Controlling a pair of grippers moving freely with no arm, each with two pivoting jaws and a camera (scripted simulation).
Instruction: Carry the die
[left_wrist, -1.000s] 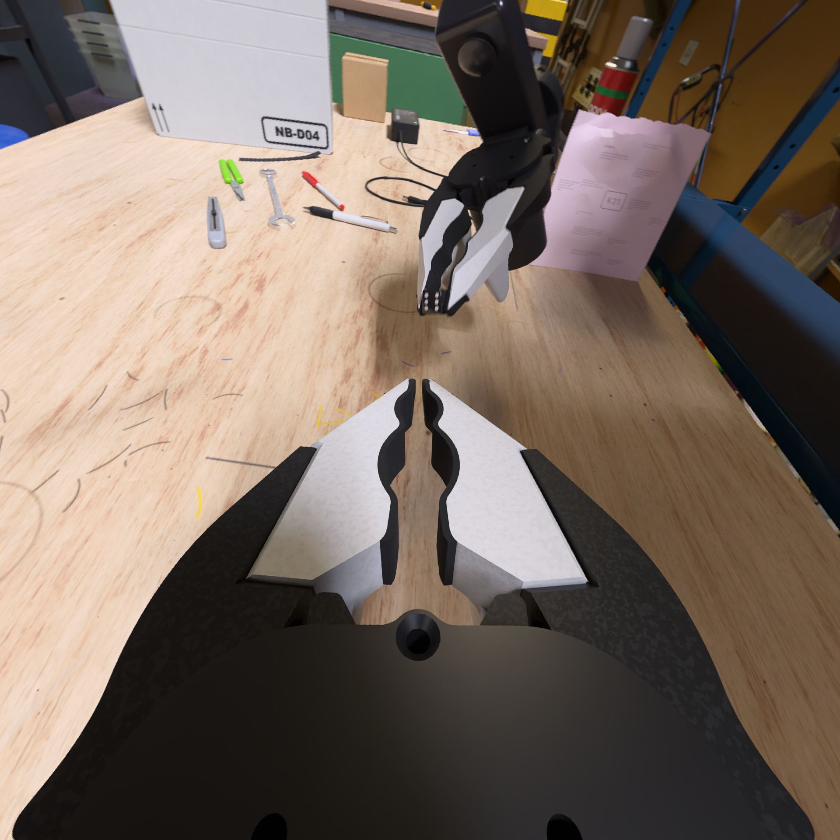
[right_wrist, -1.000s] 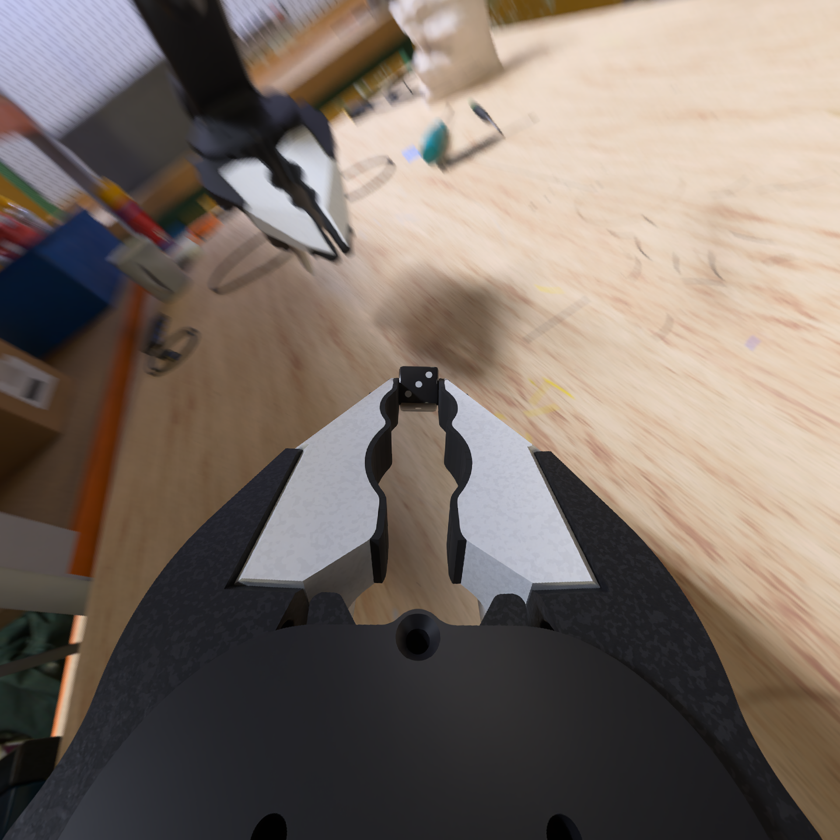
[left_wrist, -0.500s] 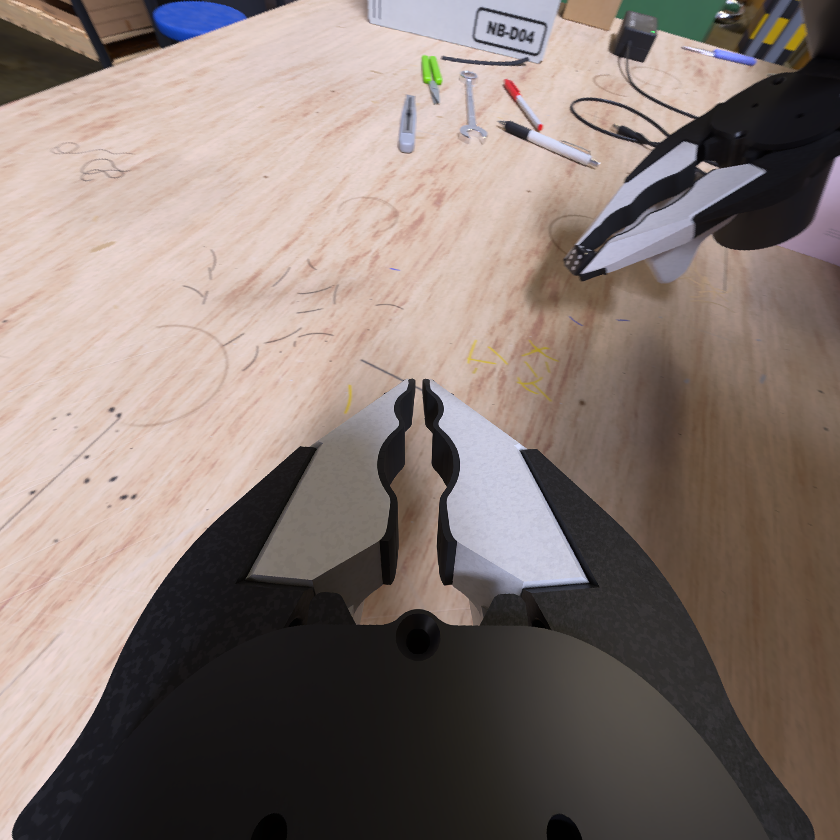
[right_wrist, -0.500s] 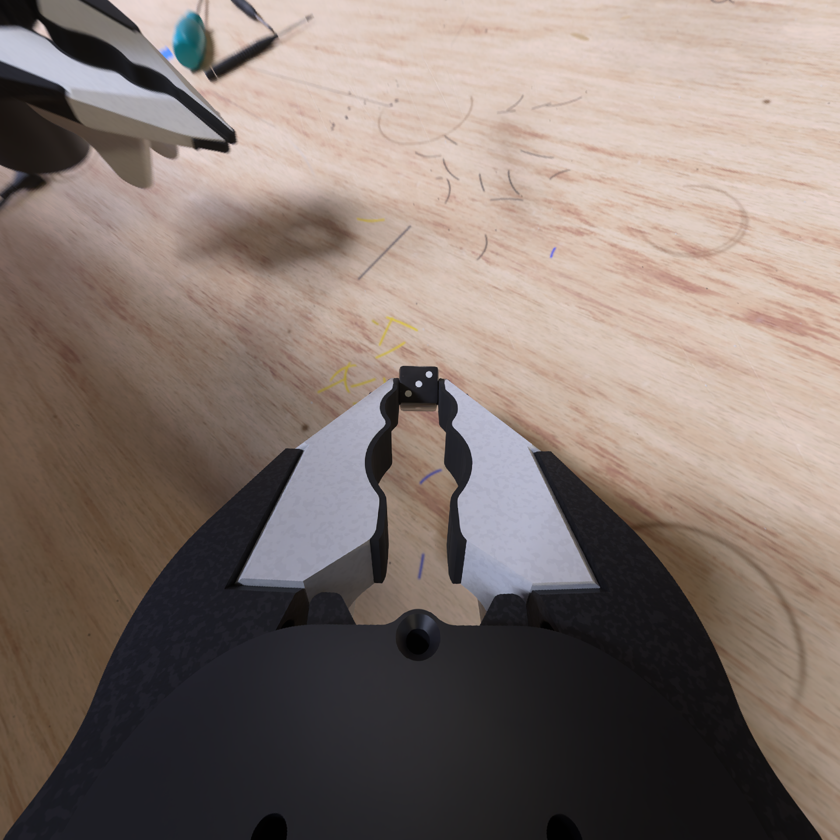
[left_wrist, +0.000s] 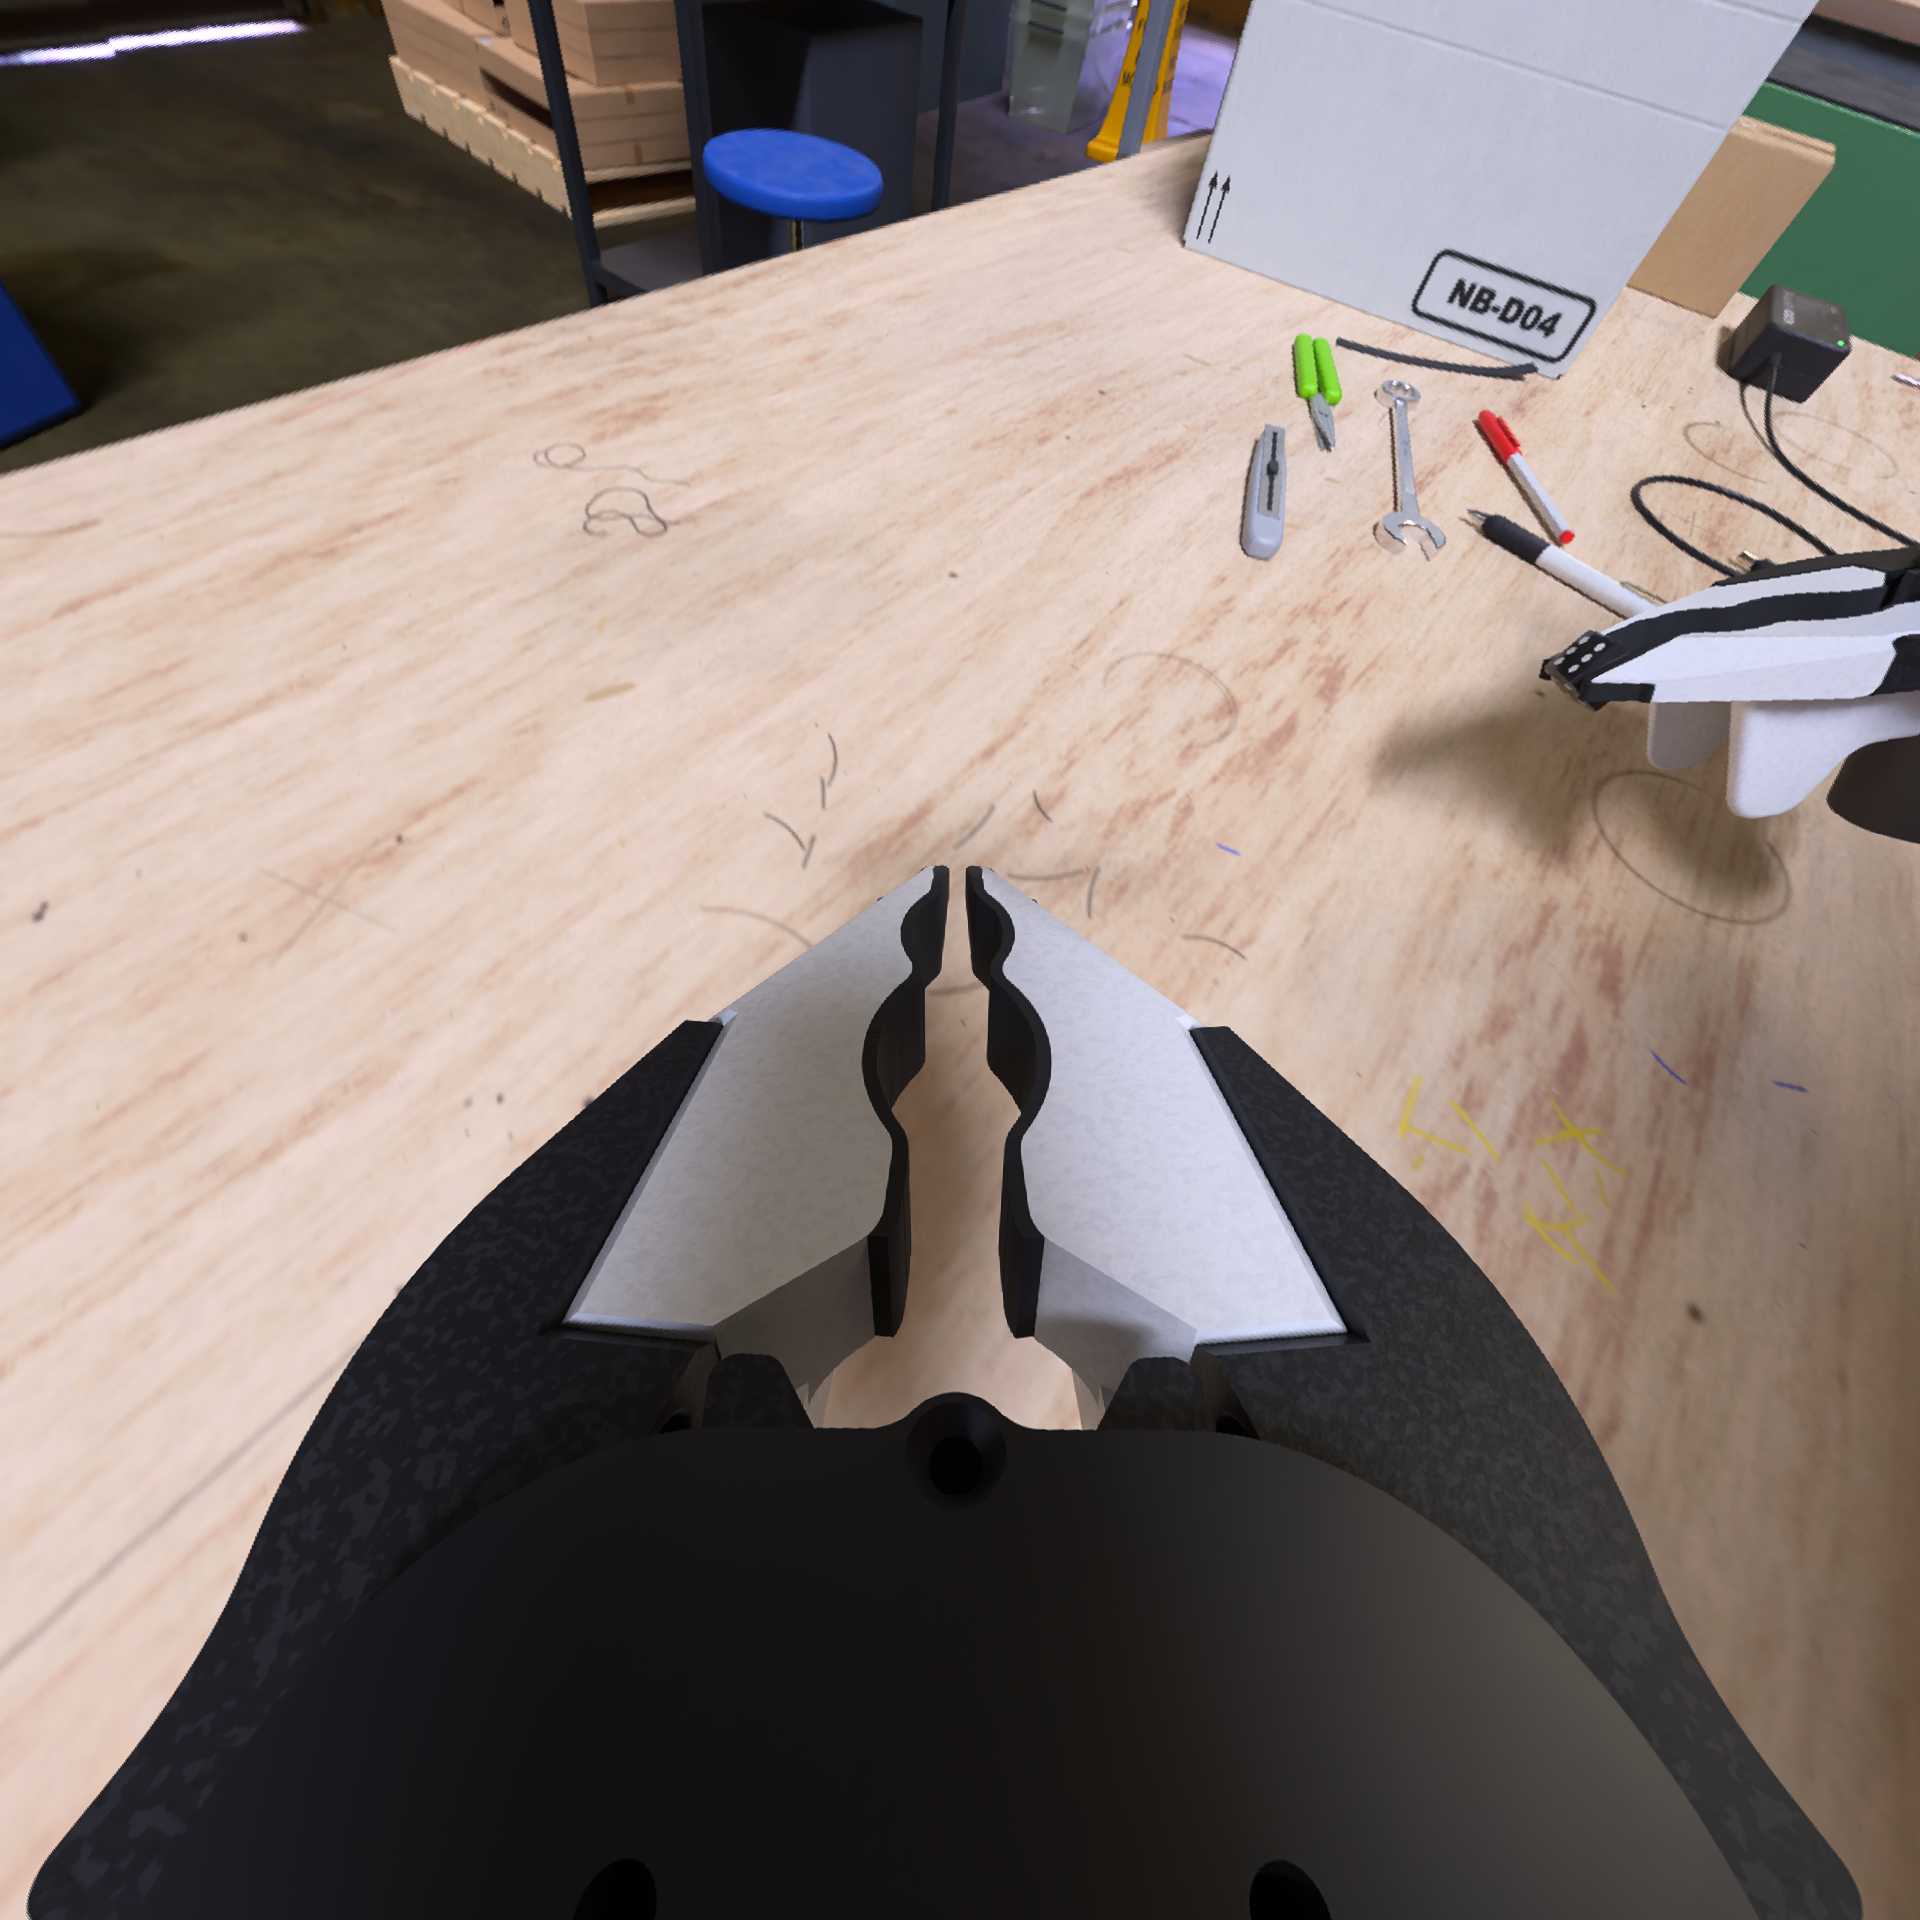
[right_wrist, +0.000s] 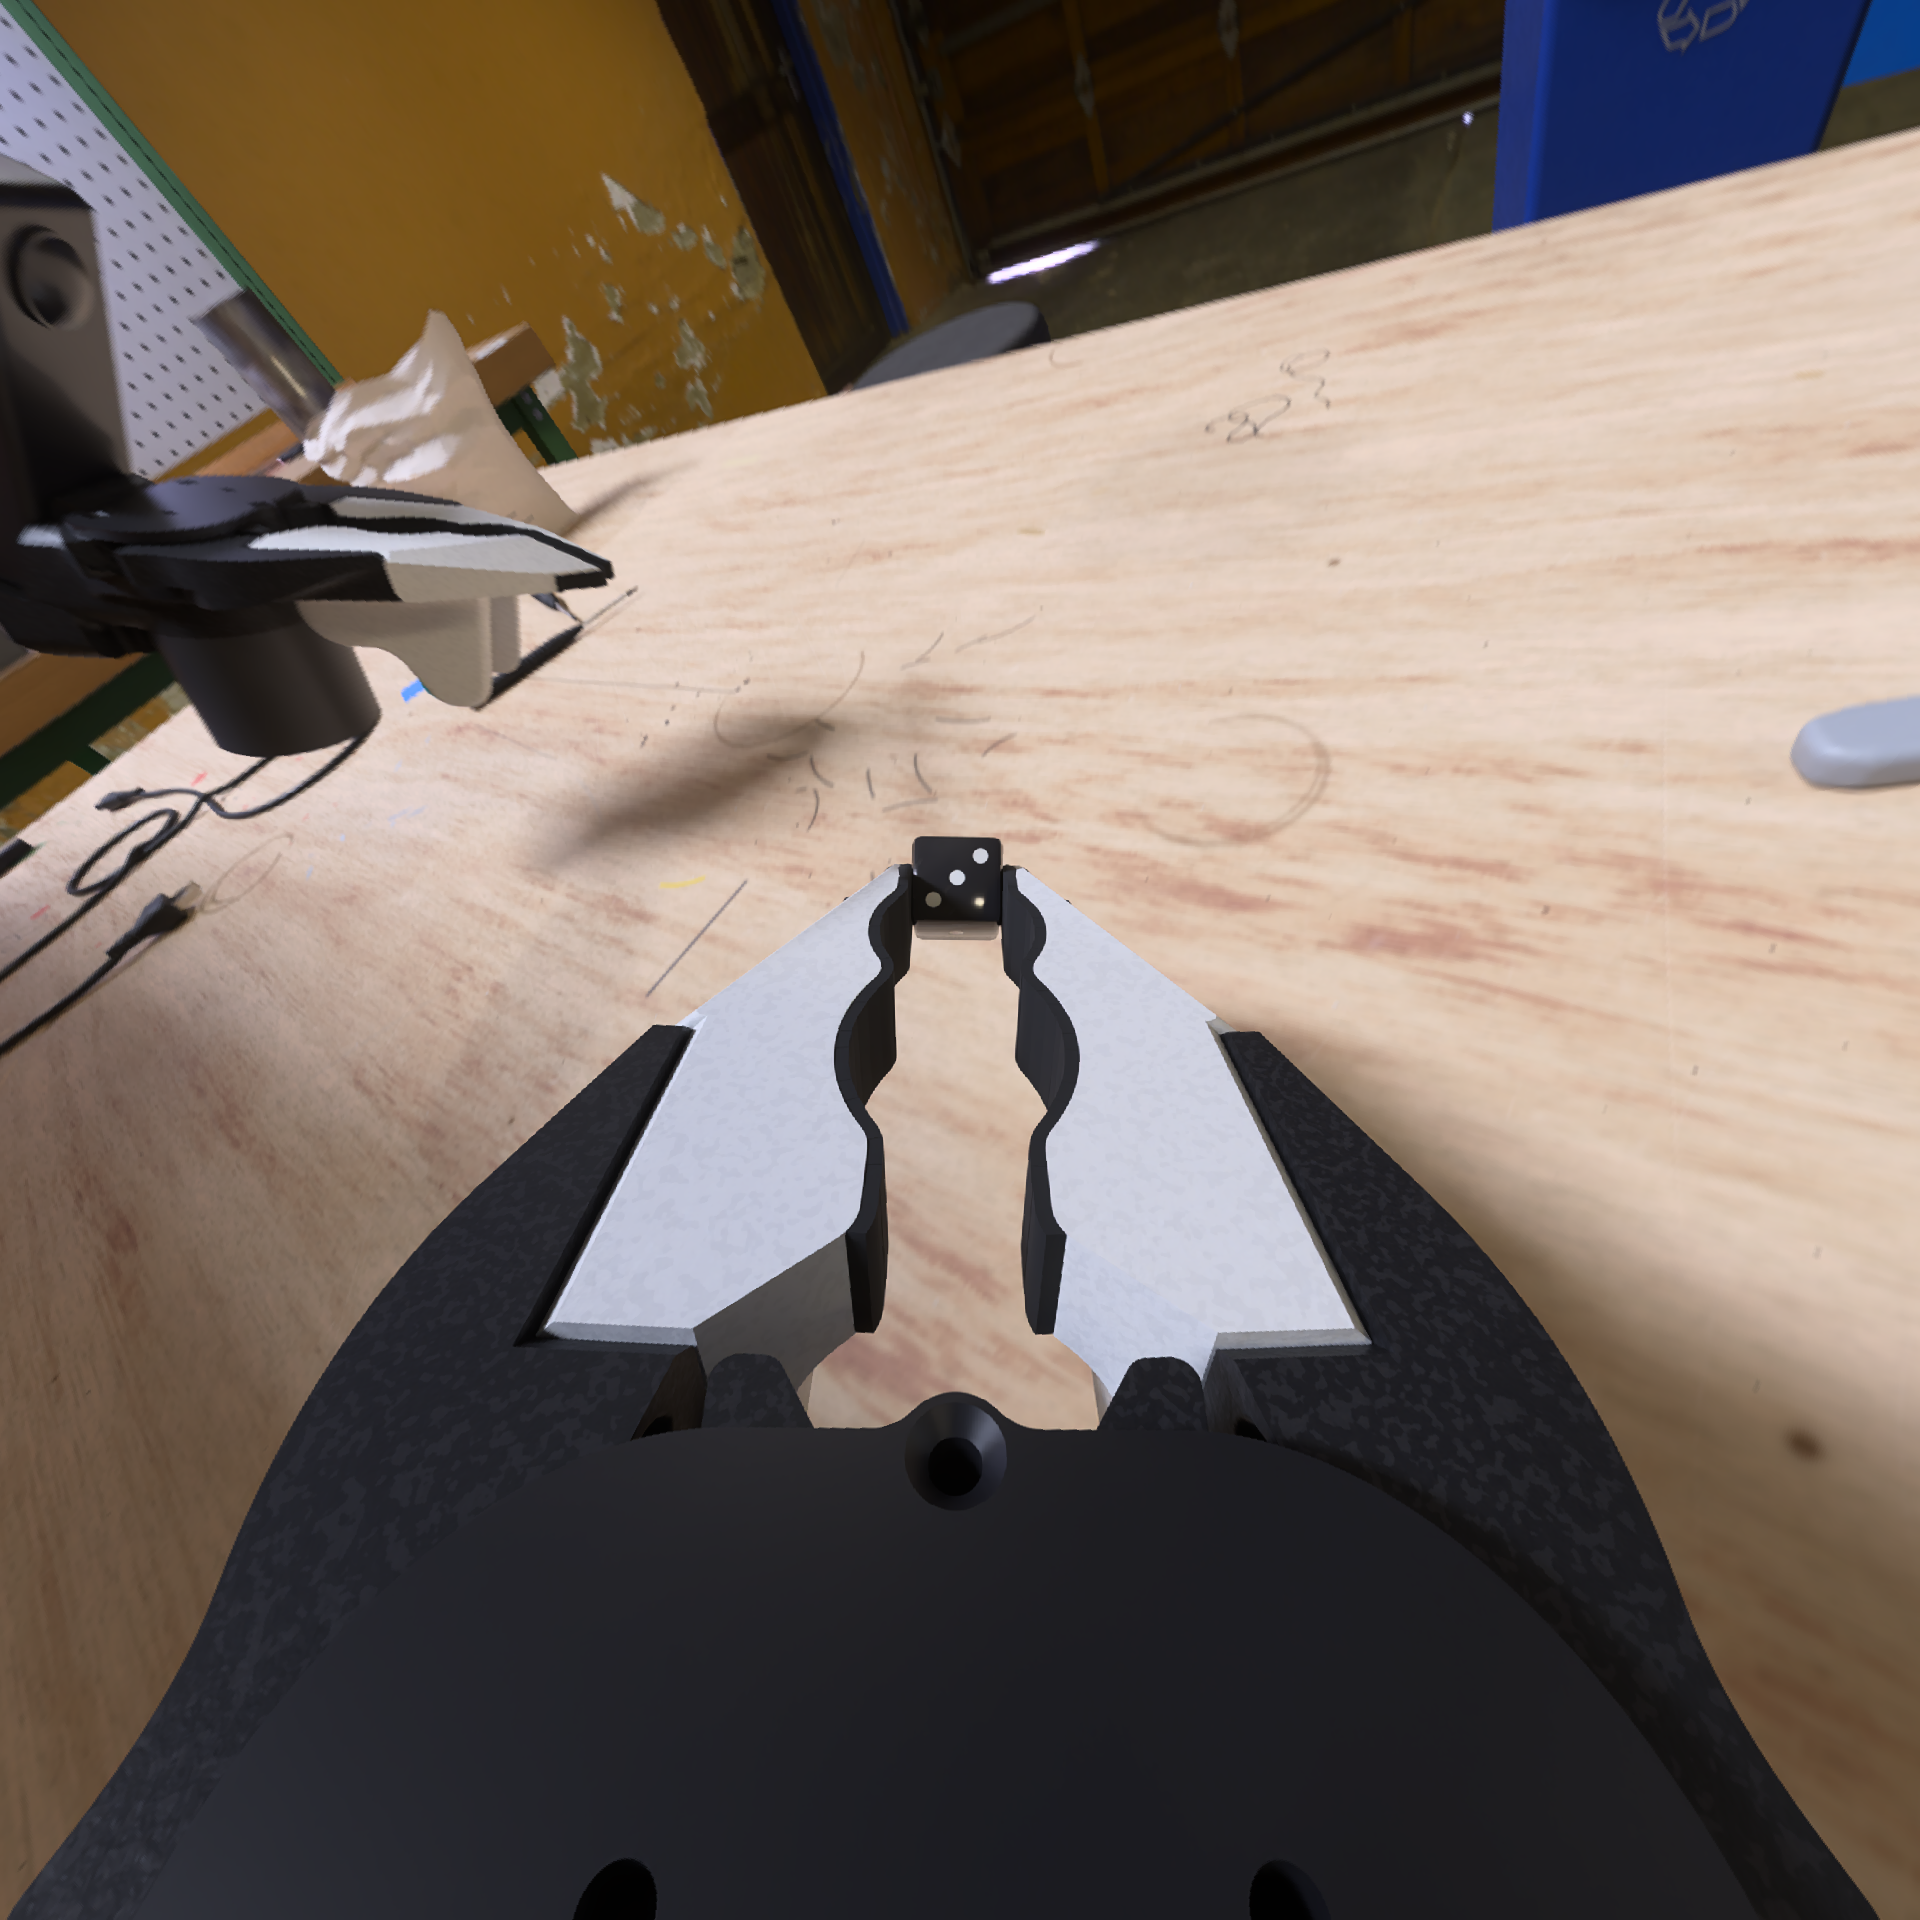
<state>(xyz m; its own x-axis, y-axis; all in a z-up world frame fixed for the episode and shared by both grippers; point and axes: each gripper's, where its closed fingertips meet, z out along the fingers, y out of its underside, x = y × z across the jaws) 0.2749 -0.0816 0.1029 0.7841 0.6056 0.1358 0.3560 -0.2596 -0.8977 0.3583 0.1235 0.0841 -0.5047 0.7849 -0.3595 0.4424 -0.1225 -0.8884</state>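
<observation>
Pickup looks done; die (right_wrist: 956, 883) pinched at the very tips of the right gripper (right_wrist: 957, 896) fingers, clear of the tabletop (right_wrist: 1455, 623), three pips facing the camera; left to do, by my read: transport and set-down, no goal spot visible; right gripper held low, near level, pointing across the wood; left gripper (left_wrist: 957, 881) empty, fingers nearly pressed together with a thin slit between, angled down at the tabletop, well apart from the die.
</observation>
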